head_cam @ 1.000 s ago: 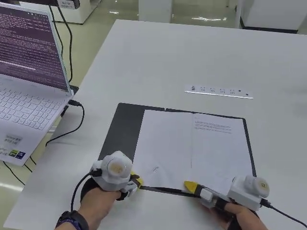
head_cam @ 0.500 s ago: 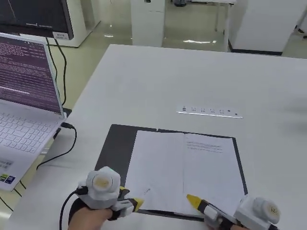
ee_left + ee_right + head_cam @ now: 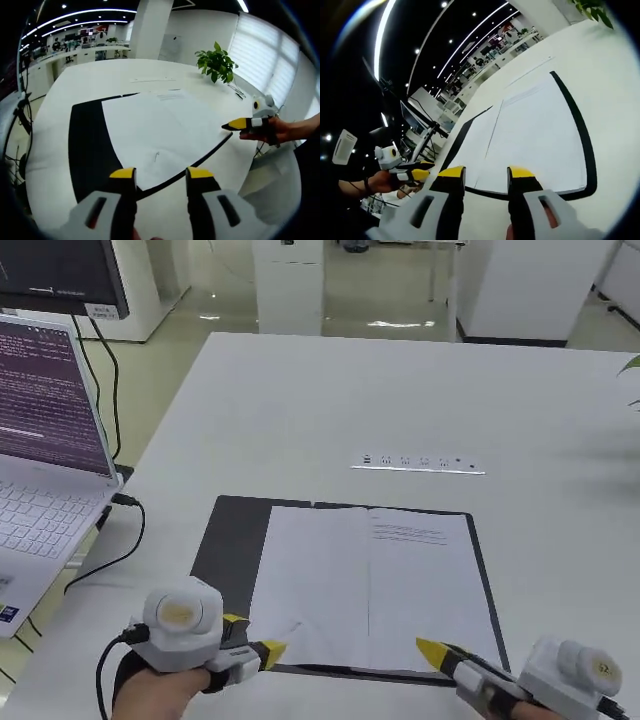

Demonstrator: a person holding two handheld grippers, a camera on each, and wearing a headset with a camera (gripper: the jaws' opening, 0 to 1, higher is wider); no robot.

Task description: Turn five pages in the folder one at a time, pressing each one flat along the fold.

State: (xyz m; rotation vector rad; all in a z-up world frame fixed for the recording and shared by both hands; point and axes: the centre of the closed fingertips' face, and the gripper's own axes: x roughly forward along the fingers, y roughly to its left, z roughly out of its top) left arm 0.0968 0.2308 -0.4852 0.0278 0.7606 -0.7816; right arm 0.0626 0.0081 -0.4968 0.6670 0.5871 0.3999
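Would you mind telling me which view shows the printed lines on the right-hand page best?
The head view: the printed lines sit near the top, seen from above and almost square-on. The left gripper view shows them small and far off; the right gripper view shows a faint grey smear.

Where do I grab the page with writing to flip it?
Pinch the printed page at its near outer corner, coming in from the right with the right tool. It lies flat and is held at the fold, so likely only that edge lifts.

the white table [image 3: 300, 390] carries an open black folder [image 3: 225, 540] and, apart beyond it, a power strip [image 3: 418, 463].
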